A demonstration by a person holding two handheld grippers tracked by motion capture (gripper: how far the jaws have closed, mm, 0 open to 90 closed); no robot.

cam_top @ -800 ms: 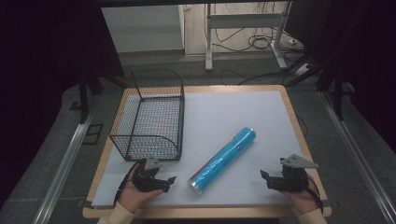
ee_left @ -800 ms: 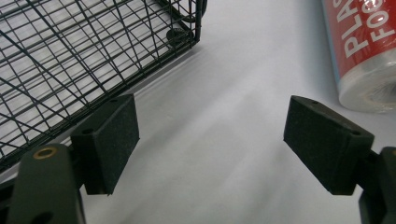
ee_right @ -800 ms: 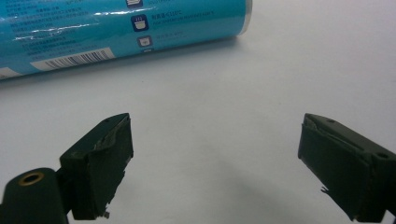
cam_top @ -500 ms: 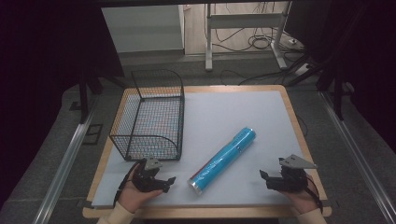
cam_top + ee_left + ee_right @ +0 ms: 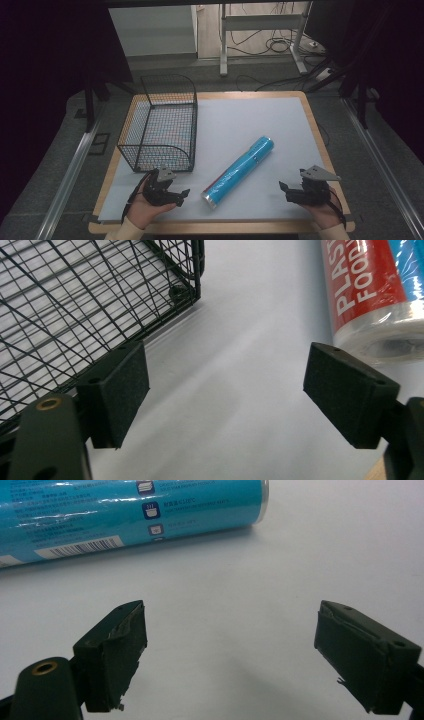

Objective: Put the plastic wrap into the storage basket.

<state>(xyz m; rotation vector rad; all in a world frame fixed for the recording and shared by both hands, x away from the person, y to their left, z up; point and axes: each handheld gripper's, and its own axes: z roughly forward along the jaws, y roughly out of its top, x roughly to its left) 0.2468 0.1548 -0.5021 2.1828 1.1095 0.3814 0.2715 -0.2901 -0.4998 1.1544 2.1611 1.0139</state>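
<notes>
Left claw (image 5: pixel 181 194) sits at the near left edge of the tabletop (image 5: pixel 280 120), held in the left hand (image 5: pixel 145 207), jaws apart with nothing between them. In the left gripper view the gap between the pads (image 5: pixel 117 390) shows bare white surface. Right claw (image 5: pixel 285 189) sits at the near right edge in the right hand (image 5: pixel 322 212), jaws also apart and empty, grey plate (image 5: pixel 320 173) on top.

Between the two claws, closer to the left one, lies a roll (image 5: pixel 239 170) of plastic food wrap. It lies flat on its side, diagonal, near end toward the left claw, far end pointing up and right. Wrapper is glossy blue with a red panel with white lettering near the near end, barcode and small icons on the side facing the right claw. Not touched by either claw.

Beyond the left claw stands a black wire basket (image 5: pixel 162 125), upright, on the left side of the tabletop, near the roll but apart from it.

Tabletop is a white sheet on a wood board with the wood edge showing all round. Past it: grey floor, white metal frame legs (image 5: pixel 260 30), loose black cables (image 5: pixel 275 47), dark surroundings left and right.
</notes>
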